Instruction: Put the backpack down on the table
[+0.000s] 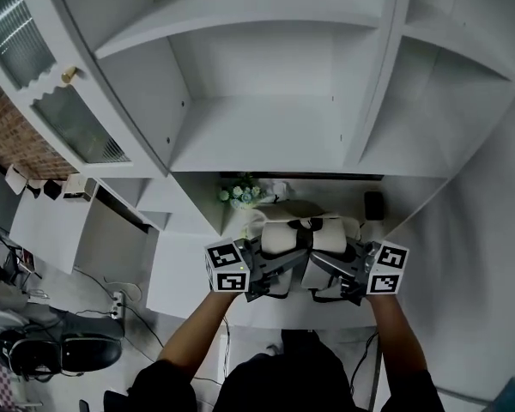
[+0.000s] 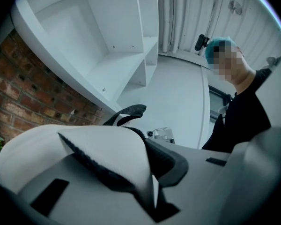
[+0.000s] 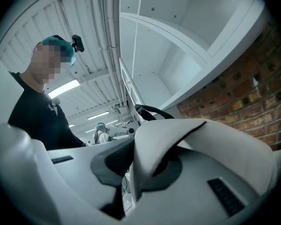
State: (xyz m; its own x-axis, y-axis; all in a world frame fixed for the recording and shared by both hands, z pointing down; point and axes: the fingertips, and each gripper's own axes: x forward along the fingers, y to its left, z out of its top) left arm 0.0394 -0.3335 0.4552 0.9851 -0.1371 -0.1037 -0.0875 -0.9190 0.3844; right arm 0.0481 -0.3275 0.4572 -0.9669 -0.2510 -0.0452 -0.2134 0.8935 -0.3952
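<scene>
A white backpack (image 1: 305, 237) with black trim and a black top handle (image 2: 129, 110) hangs between my two grippers, over the white table (image 1: 189, 303). My left gripper (image 1: 273, 269) is shut on a fold of the backpack's white fabric (image 2: 89, 149), pinched with its black edging between the jaws. From the other side, my right gripper (image 1: 328, 275) is shut on a matching fold (image 3: 196, 139). The black handle (image 3: 152, 111) loops up behind that fold. Whether the backpack's underside touches the table is hidden.
White open shelves (image 1: 275, 84) rise behind the table. A small green plant (image 1: 245, 193) and a dark object (image 1: 374, 204) stand at the table's back. A brick wall (image 2: 18, 97) lies to one side. The person holding the grippers (image 3: 37, 107) shows in both gripper views.
</scene>
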